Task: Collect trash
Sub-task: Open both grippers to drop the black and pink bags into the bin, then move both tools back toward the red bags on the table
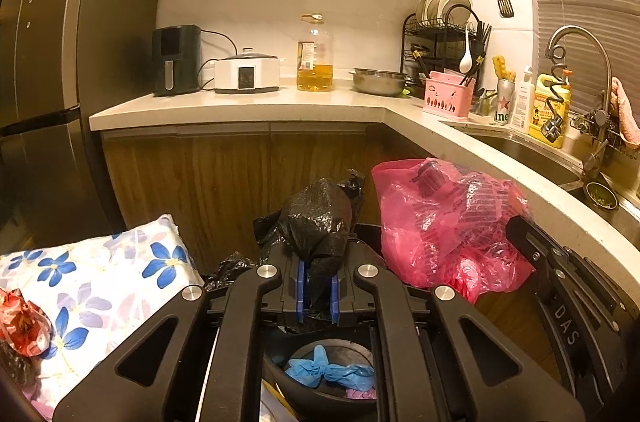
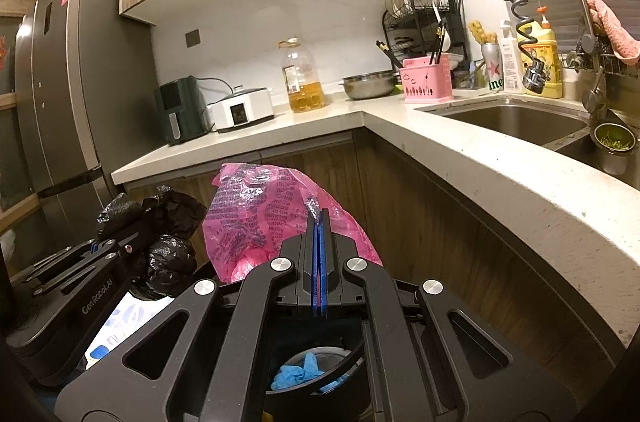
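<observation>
My left gripper [image 1: 318, 284] is shut on the gathered top of a crumpled black trash bag [image 1: 316, 218], which bulges up past the blue pads. To its right a pink plastic bag [image 1: 448, 222] hangs. In the right wrist view my right gripper [image 2: 319, 222] is shut on a thin edge of that pink bag [image 2: 256, 218], and the black bag [image 2: 168, 234] and the left gripper [image 2: 98, 248] sit at the left. Below both grippers a dark round bin [image 1: 280, 382] holds blue gloves [image 1: 328, 372]. The same gloves [image 2: 298, 372] show under the right gripper.
A blue-flowered cloth [image 1: 100, 282] with a red wrapper [image 1: 20, 326] lies at the left. An L-shaped counter [image 1: 240, 106] carries an air fryer, a cooker, an oil bottle [image 1: 315, 62] and a metal bowl. The sink [image 2: 516, 122] is on the right and the fridge [image 1: 44, 62] on the left.
</observation>
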`<control>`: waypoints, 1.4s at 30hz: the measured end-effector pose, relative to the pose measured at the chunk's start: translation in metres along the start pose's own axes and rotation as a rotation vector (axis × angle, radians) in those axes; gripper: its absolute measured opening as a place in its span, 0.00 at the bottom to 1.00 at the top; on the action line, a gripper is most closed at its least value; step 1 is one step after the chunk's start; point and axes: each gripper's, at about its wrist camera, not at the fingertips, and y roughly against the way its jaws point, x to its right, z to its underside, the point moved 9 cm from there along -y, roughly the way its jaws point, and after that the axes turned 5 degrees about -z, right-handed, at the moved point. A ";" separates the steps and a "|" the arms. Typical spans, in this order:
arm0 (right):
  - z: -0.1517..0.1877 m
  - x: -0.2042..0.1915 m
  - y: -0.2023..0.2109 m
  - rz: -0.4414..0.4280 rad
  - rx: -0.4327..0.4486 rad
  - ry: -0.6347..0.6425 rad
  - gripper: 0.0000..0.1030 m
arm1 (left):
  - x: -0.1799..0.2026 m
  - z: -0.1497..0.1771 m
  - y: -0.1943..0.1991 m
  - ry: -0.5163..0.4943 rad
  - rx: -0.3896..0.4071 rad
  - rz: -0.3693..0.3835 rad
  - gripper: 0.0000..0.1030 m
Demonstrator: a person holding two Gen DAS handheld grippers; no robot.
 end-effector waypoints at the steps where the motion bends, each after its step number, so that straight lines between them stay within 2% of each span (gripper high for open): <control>1: 0.000 0.000 -0.001 -0.002 -0.004 -0.001 0.01 | 0.000 0.000 -0.001 0.000 -0.001 0.005 0.13; 8: 0.003 0.003 -0.009 -0.007 -0.012 -0.009 0.01 | 0.000 0.004 -0.006 0.003 -0.006 0.020 0.32; 12: 0.007 0.006 -0.015 -0.006 -0.032 -0.018 0.07 | -0.002 0.004 -0.006 0.017 -0.003 0.037 0.48; 17: 0.013 0.010 -0.019 -0.001 -0.048 -0.029 0.28 | -0.008 0.004 -0.008 0.036 -0.003 0.037 0.61; 23: 0.014 0.013 -0.017 0.001 -0.045 -0.040 0.43 | -0.019 0.007 -0.007 0.071 -0.009 0.024 0.72; 28: 0.015 0.009 -0.011 0.003 -0.039 -0.028 0.55 | -0.032 0.010 0.004 0.078 0.008 -0.031 0.84; 35: 0.015 -0.003 0.006 -0.004 -0.015 0.000 0.73 | -0.055 0.022 0.029 0.085 0.019 -0.121 0.87; 38: 0.017 -0.010 0.014 -0.012 -0.014 0.015 0.80 | -0.065 0.026 0.040 0.093 0.027 -0.155 0.92; 42: 0.024 -0.018 0.026 -0.013 -0.019 0.028 0.85 | -0.081 0.033 0.057 0.104 0.031 -0.208 0.92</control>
